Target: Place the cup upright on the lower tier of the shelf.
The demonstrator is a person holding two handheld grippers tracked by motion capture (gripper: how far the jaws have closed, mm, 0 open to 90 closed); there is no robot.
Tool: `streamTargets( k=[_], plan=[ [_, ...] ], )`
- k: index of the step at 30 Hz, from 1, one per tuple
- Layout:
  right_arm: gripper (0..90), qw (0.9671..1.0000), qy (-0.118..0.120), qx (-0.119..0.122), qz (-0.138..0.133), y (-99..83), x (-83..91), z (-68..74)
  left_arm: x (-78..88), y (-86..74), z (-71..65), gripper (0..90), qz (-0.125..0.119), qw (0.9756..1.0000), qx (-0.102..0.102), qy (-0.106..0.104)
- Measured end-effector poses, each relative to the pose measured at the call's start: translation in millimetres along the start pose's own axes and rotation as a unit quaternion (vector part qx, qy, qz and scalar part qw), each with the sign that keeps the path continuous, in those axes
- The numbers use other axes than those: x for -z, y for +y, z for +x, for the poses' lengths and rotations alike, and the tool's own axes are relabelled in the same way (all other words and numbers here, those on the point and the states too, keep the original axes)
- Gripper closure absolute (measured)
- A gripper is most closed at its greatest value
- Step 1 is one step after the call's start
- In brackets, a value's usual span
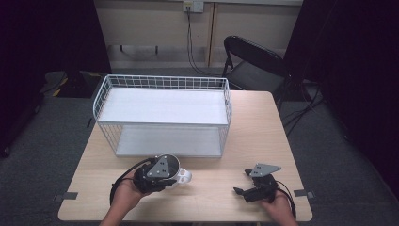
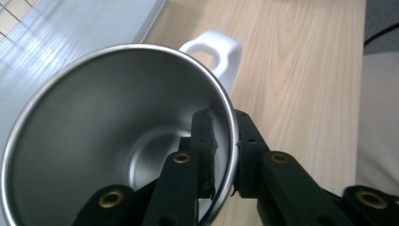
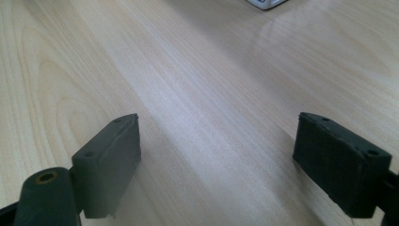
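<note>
**Steel mug pinched at its rim, right gripper idle**

A pale wooden bench [image 1: 244,141] with fine straight grain carries a white wire-mesh rack with two flat white shelves [image 1: 162,115], which sits in the upper middle of the high view. In the lower left of that view the left gripper [image 1: 157,175], a black body topped by a grey three-cornered plate, is held over a round mug of brushed stainless steel with a white loop handle [image 1: 181,175], standing on the bench just in front of the rack.

In the left gripper view the mug [image 2: 113,136] fills the left and centre of the frame: a smooth, dull-silver tapering interior with a thin rolled lip, the glossy white handle showing at the upper centre. The black fingers [image 2: 203,141] are clamped on the mug's wall, one inside the cup and one outside, with the rim between them.

The right gripper [image 1: 249,184] lies at the lower right of the high view, near the bench's front edge and well apart from the mug. In the right gripper view its blocky matte-black fingers [image 3: 113,160] stand wide apart over bare wood, with nothing between them
</note>
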State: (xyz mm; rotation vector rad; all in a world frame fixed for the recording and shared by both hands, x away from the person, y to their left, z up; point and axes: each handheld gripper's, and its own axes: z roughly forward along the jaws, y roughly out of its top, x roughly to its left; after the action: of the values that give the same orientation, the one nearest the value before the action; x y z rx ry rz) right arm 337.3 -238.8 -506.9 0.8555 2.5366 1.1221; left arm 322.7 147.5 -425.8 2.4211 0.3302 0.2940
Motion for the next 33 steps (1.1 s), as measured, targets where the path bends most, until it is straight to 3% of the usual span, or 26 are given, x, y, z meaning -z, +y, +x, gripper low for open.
streamTargets(
  k=[3, 16, 33],
  plan=[
    [14.4, 1.0000, 0.000, 0.000, 0.000, -0.1, 0.0, 0.0, -0.5, -0.5, 1.4, 82.7, 0.000, 0.9999, 0.011, 0.004],
    [14.4, 1.0000, 0.000, 0.000, 0.000, -0.1, 0.1, -0.1, 7.1, 4.7, 1.3, 82.8, -0.012, 0.9995, 0.006, 0.027],
    [14.4, 1.0000, 0.000, 0.000, 0.000, -0.1, 0.1, -0.1, 21.3, 3.2, 11.0, 82.8, -0.013, 0.9973, 0.012, 0.071]
  ],
)
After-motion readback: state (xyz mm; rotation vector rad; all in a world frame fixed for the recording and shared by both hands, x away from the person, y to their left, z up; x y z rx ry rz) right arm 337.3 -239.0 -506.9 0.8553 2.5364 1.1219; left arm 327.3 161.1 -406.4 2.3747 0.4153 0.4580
